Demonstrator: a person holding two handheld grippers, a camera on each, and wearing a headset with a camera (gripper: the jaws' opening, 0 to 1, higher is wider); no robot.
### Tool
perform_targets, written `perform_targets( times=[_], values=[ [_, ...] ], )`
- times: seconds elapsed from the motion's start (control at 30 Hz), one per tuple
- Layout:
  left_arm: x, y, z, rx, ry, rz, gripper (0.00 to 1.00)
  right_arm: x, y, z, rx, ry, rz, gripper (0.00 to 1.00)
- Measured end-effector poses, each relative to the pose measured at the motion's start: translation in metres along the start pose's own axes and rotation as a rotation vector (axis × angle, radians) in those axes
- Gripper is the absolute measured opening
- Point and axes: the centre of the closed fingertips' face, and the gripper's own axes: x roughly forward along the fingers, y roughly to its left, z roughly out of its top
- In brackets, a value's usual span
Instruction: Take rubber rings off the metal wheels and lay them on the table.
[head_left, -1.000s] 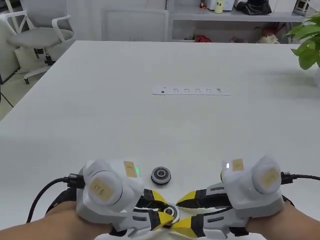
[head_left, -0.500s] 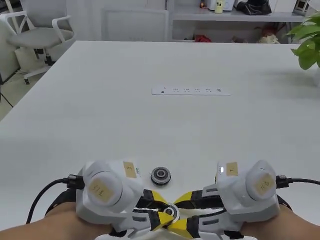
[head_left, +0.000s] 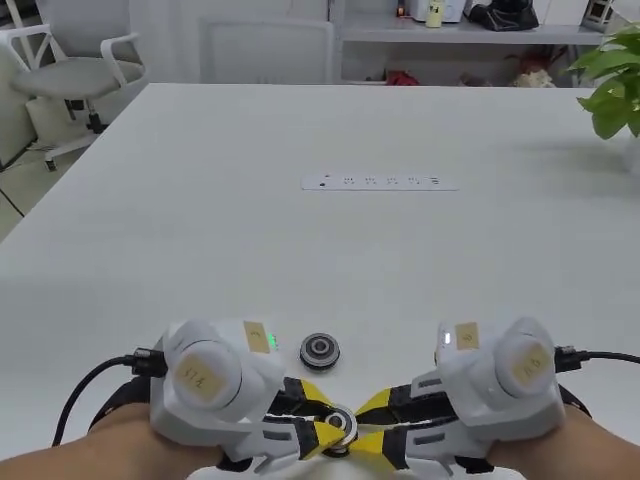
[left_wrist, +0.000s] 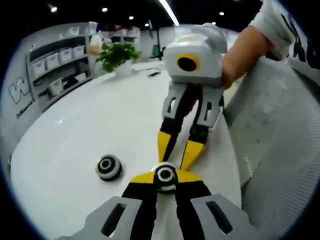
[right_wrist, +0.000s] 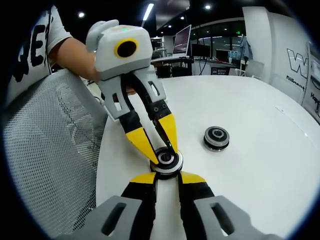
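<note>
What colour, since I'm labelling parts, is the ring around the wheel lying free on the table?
Black; the ring shows best in the right gripper view.

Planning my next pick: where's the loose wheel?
In the head view, the loose wheel lies on the table, just beyond and slightly left of the held wheel.

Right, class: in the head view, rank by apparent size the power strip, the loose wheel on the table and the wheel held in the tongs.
Largest: power strip.
Then loose wheel and held wheel: too alike to rank; the held one is partly hidden.
</note>
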Motion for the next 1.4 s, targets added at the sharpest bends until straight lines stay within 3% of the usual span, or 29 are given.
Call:
perform_targets(
  times=[0.37, 0.47, 0.93, 1.07, 1.17, 1.27, 1.4],
  values=[
    [0.000, 0.000, 0.000, -0.002, 0.003, 0.004, 0.13, -0.002, -0.004, -0.003, 0.035, 0.017, -0.015, 0.02],
    [0.000, 0.000, 0.000, 0.000, 0.005, 0.006, 0.13, -0.002, -0.006, -0.003, 0.085, 0.011, -0.014, 0.00],
    [0.000, 0.000, 0.000, 0.008, 0.021, 0.011, 0.13, -0.005, -0.006, -0.001, 0.114, 0.015, -0.023, 0.00],
    [0.000, 0.000, 0.000, 0.006, 0.022, 0.013, 0.13, -0.007, -0.008, 0.001, 0.224, -0.021, -0.016, 0.00],
    [0.000, 0.000, 0.000, 0.005, 0.024, 0.014, 0.13, -0.008, -0.011, 0.000, 0.265, -0.038, -0.017, 0.00],
    [0.000, 0.000, 0.000, 0.006, 0.026, 0.015, 0.13, -0.011, -0.013, 0.008, 0.342, -0.091, -0.012, 0.00],
    [0.000, 0.000, 0.000, 0.006, 0.027, 0.018, 0.13, -0.010, -0.014, 0.008, 0.357, -0.092, -0.014, 0.00]
  ],
)
